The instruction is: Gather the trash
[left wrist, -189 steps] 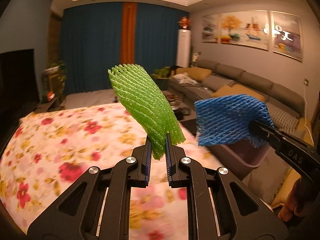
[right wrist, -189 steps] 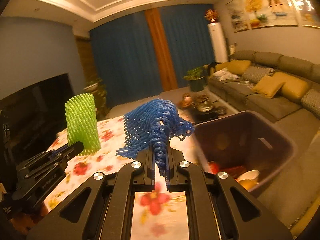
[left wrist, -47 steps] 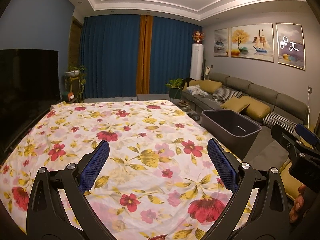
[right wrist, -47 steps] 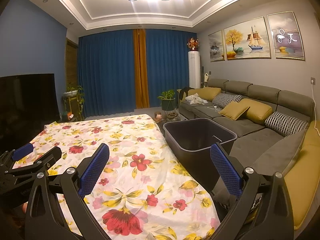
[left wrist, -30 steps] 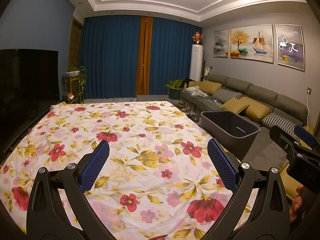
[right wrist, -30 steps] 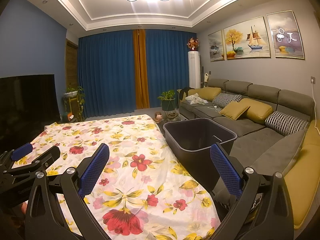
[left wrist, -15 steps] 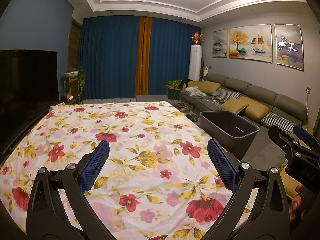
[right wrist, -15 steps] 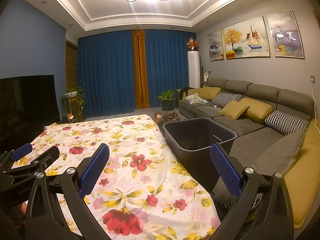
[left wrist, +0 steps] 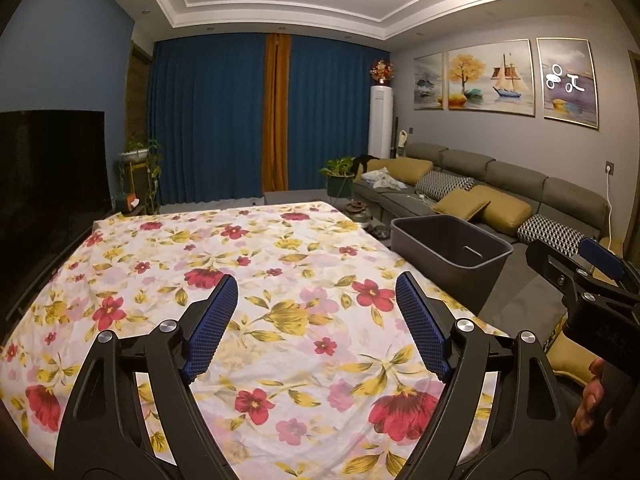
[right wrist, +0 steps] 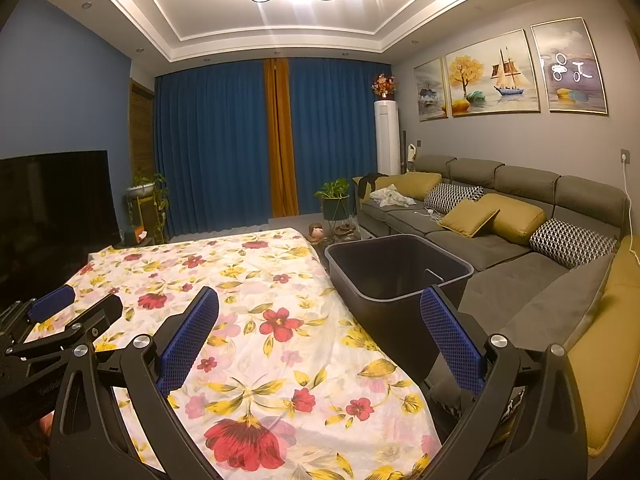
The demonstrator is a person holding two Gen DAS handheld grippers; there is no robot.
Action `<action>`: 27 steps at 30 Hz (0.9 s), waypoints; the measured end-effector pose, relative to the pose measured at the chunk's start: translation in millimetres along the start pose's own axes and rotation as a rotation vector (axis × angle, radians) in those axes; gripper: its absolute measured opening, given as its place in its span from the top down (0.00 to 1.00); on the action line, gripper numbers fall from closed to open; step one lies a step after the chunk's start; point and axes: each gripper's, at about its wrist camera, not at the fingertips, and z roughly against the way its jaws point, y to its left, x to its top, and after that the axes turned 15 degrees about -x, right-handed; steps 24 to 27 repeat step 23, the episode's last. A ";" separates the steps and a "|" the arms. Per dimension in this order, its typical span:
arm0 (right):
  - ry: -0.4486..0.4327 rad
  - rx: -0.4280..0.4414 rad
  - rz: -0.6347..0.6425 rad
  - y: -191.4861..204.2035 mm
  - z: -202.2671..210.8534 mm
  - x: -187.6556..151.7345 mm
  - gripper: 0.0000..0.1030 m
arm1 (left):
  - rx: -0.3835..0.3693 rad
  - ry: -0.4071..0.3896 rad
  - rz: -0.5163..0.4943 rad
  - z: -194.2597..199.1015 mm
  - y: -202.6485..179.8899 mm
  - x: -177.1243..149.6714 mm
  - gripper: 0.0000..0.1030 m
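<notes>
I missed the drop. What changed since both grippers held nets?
Both nets are gone; the left gripper and right gripper are open and empty, the left's jaws just narrowed slightly. Both pulled back from the bin. Bin and floral cloth stayed put.

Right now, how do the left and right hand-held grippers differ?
The left hand-held gripper has its jaws set a little narrower than the right hand-held gripper; they have just been closing. The left hangs over the flowered tablecloth alone, while the right straddles the cloth's edge, one finger in front of the dark bin. Both are open and hold nothing.
</notes>
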 end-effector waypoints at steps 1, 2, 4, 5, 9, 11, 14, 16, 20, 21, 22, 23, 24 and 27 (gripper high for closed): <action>0.001 -0.001 -0.001 0.1 0.0 0.1 0.06 | -0.001 0.000 0.001 0.2 -0.4 0.0 0.23; 0.001 0.000 -0.002 0.9 0.2 0.4 0.06 | -0.001 0.000 0.001 0.4 -0.8 0.1 0.23; -0.001 -0.001 -0.003 0.5 0.3 0.4 0.06 | 0.001 0.000 0.001 0.4 -0.4 0.4 0.23; -0.001 -0.002 -0.004 0.2 0.1 0.2 0.06 | -0.001 -0.001 0.002 0.4 0.1 0.3 0.23; 0.000 -0.001 -0.004 0.0 0.2 0.3 0.06 | 0.001 -0.005 0.004 1.6 -0.5 1.1 0.23; 0.000 0.000 -0.004 0.7 0.4 0.5 0.06 | 0.003 -0.005 0.005 2.1 -0.2 1.2 0.23; -0.002 -0.002 -0.006 0.5 0.3 0.4 0.06 | 0.011 -0.007 0.007 2.7 0.3 2.0 0.21; -0.002 -0.002 -0.010 1.4 0.1 0.6 0.06 | 0.028 -0.007 0.005 3.5 0.7 2.5 0.17; -0.002 -0.003 -0.017 1.0 -0.8 1.0 0.06 | 0.050 -0.008 0.008 5.5 2.1 3.8 0.15; -0.001 -0.003 -0.018 1.4 -1.1 0.9 0.06 | 0.045 -0.007 0.013 5.9 2.3 4.2 0.15; 0.000 -0.003 -0.020 0.5 -1.1 0.8 0.06 | 0.042 -0.007 0.019 6.3 2.9 4.2 0.15; 0.000 -0.003 -0.021 1.6 -1.5 0.9 0.06 | 0.044 -0.007 0.023 6.5 3.6 4.3 0.15; 0.000 -0.003 -0.021 1.6 -1.5 0.9 0.06 | 0.044 -0.007 0.023 6.5 3.6 4.3 0.15; 0.000 -0.003 -0.021 1.6 -1.5 0.9 0.06 | 0.044 -0.007 0.023 6.5 3.6 4.3 0.15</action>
